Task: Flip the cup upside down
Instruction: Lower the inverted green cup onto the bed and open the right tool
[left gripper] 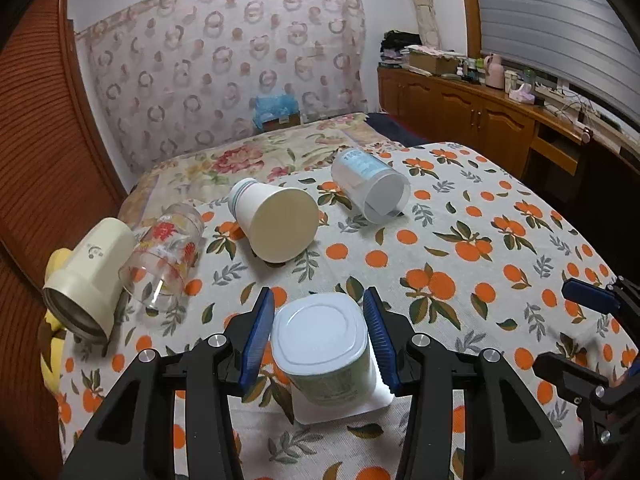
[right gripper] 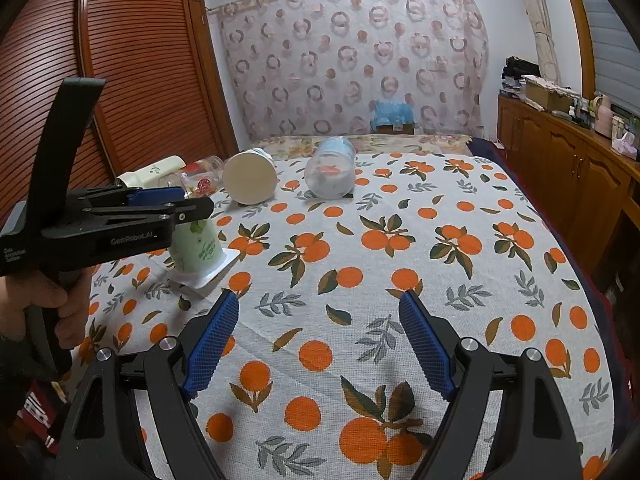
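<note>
A pale green plastic cup (left gripper: 322, 354) stands upside down on its wide white rim, flat base up, on the orange-print tablecloth (left gripper: 460, 232). My left gripper (left gripper: 319, 330) is open, its blue pads either side of the cup with small gaps. In the right wrist view the same cup (right gripper: 198, 248) shows at the left under the left gripper (right gripper: 176, 202). My right gripper (right gripper: 318, 336) is open and empty over the cloth (right gripper: 360, 248).
Several cups lie on their sides at the back: a cream flask (left gripper: 86, 272), a flowered glass (left gripper: 168, 252), a paper cup (left gripper: 276, 220) and a clear plastic cup (left gripper: 370, 186). A wooden wardrobe (left gripper: 36, 152) stands left, a cabinet (left gripper: 480, 120) right.
</note>
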`<state>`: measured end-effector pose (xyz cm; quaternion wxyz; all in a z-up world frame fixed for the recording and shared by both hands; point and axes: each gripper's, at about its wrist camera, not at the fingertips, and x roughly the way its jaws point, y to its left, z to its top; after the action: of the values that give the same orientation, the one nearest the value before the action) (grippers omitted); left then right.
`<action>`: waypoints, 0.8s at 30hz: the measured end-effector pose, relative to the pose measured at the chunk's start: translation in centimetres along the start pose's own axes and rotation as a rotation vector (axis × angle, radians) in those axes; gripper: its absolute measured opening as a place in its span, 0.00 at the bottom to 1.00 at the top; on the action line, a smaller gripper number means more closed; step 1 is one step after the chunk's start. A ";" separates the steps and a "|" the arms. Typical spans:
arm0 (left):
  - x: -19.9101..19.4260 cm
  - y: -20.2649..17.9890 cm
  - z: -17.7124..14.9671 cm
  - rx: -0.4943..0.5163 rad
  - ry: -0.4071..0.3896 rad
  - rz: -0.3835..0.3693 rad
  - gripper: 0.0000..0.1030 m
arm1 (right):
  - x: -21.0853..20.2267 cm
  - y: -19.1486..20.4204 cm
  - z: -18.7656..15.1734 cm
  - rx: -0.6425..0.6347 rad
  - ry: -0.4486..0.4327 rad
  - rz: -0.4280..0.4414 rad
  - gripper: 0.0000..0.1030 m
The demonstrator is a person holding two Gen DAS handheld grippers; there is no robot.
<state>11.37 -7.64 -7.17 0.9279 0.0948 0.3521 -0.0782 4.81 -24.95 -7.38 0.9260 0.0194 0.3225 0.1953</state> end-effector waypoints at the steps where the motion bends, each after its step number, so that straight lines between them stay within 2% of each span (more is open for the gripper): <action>1: 0.0 -0.1 -0.2 -0.002 0.006 -0.007 0.43 | 0.0 -0.1 0.0 0.001 0.000 0.001 0.82; 6: -0.3 -0.2 -0.6 -0.010 0.005 -0.017 0.45 | 0.1 -0.1 0.1 0.012 0.003 -0.001 0.82; 9: -0.7 0.1 -0.8 -0.034 -0.009 -0.030 0.58 | 0.1 -0.1 0.2 0.017 0.005 -0.003 0.82; 20: -3.1 2.1 -1.9 -0.118 -0.053 -0.040 0.90 | 0.0 0.5 1.2 0.012 -0.002 -0.032 0.82; 22: -3.4 2.4 -2.1 -0.127 -0.052 -0.024 0.92 | 0.0 0.6 1.5 0.011 -0.007 -0.033 0.91; 24: -3.6 2.7 -2.3 -0.134 -0.048 -0.012 0.92 | 0.0 0.8 1.8 0.009 -0.017 -0.043 0.96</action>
<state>7.79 -4.17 -6.16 0.9398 0.0284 0.3349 -0.0623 5.59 -24.01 -5.86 0.9327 0.0185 0.3156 0.1738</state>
